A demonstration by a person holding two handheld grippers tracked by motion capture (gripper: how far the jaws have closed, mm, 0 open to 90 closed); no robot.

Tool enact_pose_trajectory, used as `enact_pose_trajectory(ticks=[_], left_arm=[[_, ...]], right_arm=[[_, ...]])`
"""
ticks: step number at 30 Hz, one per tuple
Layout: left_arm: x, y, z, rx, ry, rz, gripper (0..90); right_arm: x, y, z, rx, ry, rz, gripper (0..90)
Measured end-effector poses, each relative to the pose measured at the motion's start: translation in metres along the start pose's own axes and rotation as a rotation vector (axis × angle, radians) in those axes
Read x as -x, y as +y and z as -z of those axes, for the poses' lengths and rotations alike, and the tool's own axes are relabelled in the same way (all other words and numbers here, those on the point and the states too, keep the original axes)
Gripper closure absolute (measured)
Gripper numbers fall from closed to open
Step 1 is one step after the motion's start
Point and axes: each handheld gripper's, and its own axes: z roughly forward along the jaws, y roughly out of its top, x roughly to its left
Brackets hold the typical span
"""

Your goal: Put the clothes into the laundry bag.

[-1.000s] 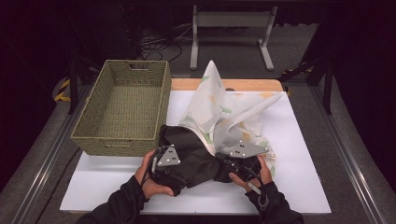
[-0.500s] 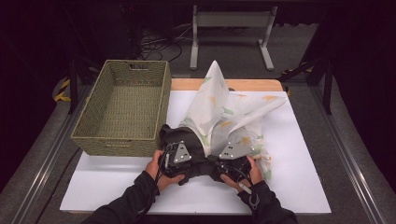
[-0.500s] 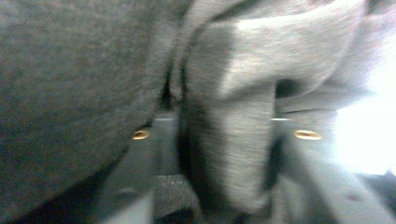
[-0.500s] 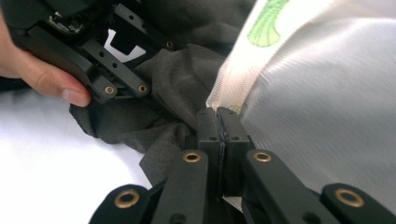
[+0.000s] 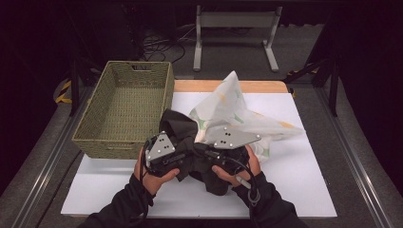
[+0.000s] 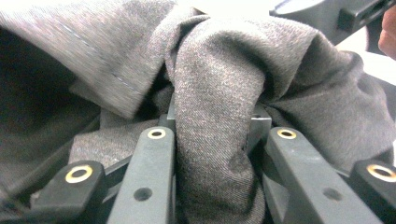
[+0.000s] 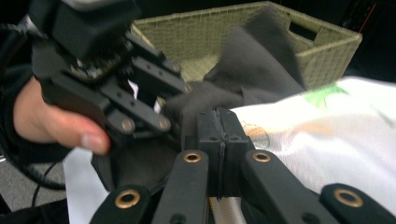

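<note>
Scene: white board [image 5: 304, 180] on a table, seen from above, with forearms in black sleeves entering from the bottom edge.
Left gripper [image 5: 178, 154]: held low over the board's near half, just in front of the basket's near wall; jaws clamped on a thick fold of dark cloth.
Left gripper close-up [image 6: 212, 135]: grey-brown weave of the dark cloth [image 6: 219, 93] bunched between the two black jaws and draped over both; part of the other gripper at the top right corner.
Right gripper [image 5: 216, 156]: beside the left one, nearly touching it, grey plate on top pointing right; jaws pressed together.
Right gripper close-up [image 7: 218, 135]: jaw tips closed flat against each other at the edge of the white cloth [image 7: 327, 140]; whether any cloth is pinched between them cannot be told.
Dark cloth [image 5: 178, 126]: heaped on the board between the basket and the white cloth, touching both, its near part gathered under the two grippers.
White cloth [image 5: 237, 116]: printed with green and orange marks, rising to a peak at the board's middle, trailing right.
Basket [image 5: 123, 102]: green wicker, on the left, resting on the board's left edge; seen behind the grippers in the right gripper view [image 7: 327, 46].
</note>
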Motion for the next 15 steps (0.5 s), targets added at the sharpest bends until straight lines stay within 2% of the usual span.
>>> enact_pose_trajectory(ticks=[2, 4, 5, 7, 9, 10, 11, 12, 15], left_arm=[[0.003, 0.001, -0.006, 0.004, -0.009, 0.006, 71.7], [0.006, -0.002, -0.024, -0.009, -0.033, 0.017, 71.3], [0.008, -0.003, -0.031, -0.014, -0.032, 0.02, 71.0], [0.009, -0.007, -0.056, -0.032, -0.033, 0.026, 70.4], [0.005, -0.011, -0.073, -0.013, -0.037, 0.074, 69.4], [0.002, -0.014, -0.083, -0.002, -0.037, 0.109, 69.0], [0.001, -0.015, -0.088, 0.005, -0.035, 0.117, 68.5], [0.0, -0.017, -0.095, 0.017, -0.02, 0.12, 67.9], [-0.001, -0.02, -0.103, 0.029, -0.016, 0.116, 65.8]], right_arm=[[0.0, 0.002, 0.002, 0.003, -0.003, 0.003, 89.8], [0.001, 0.001, 0.006, 0.006, -0.006, -0.01, 89.8], [0.002, -0.001, 0.007, 0.004, -0.005, -0.017, 89.8], [0.003, -0.006, 0.008, 0.003, -0.002, -0.029, 89.8], [0.004, -0.01, 0.01, 0.002, -0.002, -0.038, 89.8], [0.004, -0.014, 0.011, -0.003, -0.007, -0.037, 89.8], [0.005, -0.02, 0.013, -0.015, -0.012, -0.041, 89.7], [0.007, -0.024, 0.013, -0.024, -0.018, -0.047, 89.8], [0.015, -0.047, 0.017, -0.067, -0.055, -0.066, 89.8]])
